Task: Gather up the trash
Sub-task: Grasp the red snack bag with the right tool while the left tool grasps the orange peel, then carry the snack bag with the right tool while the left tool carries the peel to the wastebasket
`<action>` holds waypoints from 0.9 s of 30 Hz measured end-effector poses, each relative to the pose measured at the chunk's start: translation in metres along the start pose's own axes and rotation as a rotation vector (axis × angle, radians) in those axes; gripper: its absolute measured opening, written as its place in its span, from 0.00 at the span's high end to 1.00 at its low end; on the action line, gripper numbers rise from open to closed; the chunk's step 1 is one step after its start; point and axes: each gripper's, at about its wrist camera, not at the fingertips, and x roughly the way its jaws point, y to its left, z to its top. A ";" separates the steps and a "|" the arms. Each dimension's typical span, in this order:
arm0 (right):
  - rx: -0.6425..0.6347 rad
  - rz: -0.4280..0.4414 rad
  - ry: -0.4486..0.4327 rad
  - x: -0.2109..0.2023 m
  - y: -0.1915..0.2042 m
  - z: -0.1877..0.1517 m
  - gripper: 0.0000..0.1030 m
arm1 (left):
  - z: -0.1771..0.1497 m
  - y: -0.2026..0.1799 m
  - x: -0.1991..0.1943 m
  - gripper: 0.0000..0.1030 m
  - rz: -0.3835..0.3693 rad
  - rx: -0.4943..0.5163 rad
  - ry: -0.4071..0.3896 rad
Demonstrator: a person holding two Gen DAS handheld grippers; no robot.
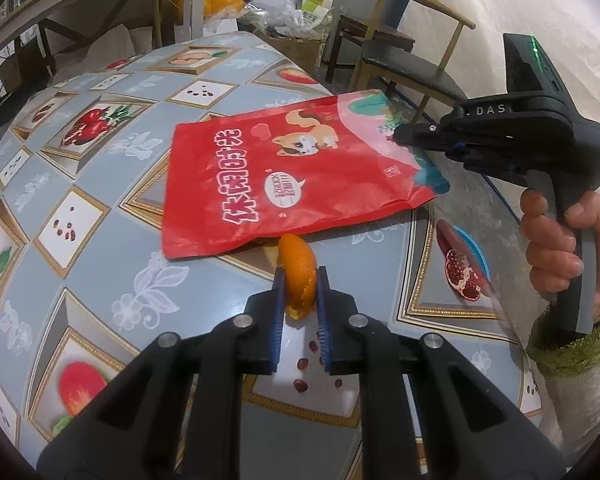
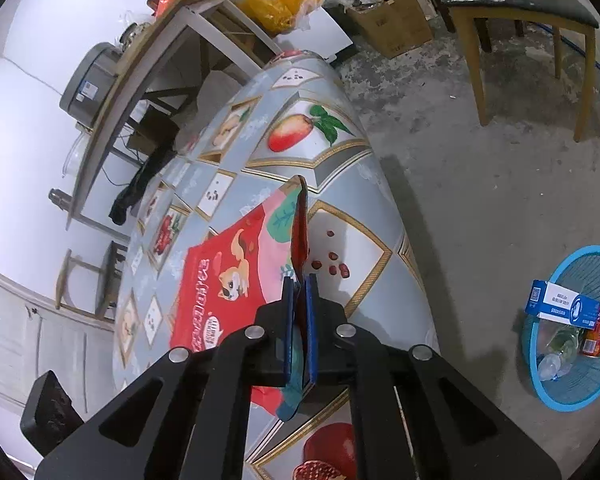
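Note:
A curved piece of orange peel (image 1: 298,276) stands between the blue pads of my left gripper (image 1: 300,276), which is shut on it just above the table. A red snack bag (image 1: 284,172) with a cartoon dog lies flat behind it. My right gripper (image 1: 396,136) pinches the bag's right edge. In the right wrist view the bag (image 2: 228,280) has its edge folded up between the pads of the right gripper (image 2: 300,284), which is shut on it. A person's hand (image 1: 556,248) in a green sleeve holds the right gripper's handle.
The table (image 1: 80,200) wears a grey cloth printed with fruit. On the floor to the right stands a blue wire bin (image 2: 576,328) holding a box, a can and a bottle. A wooden chair (image 2: 520,8), a cardboard box (image 2: 392,24) and plastic bags stand beyond the table.

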 end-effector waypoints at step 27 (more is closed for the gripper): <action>0.071 0.021 -0.136 -0.109 -0.038 -0.012 0.95 | 0.002 -0.053 -0.055 0.87 -0.040 0.039 -0.088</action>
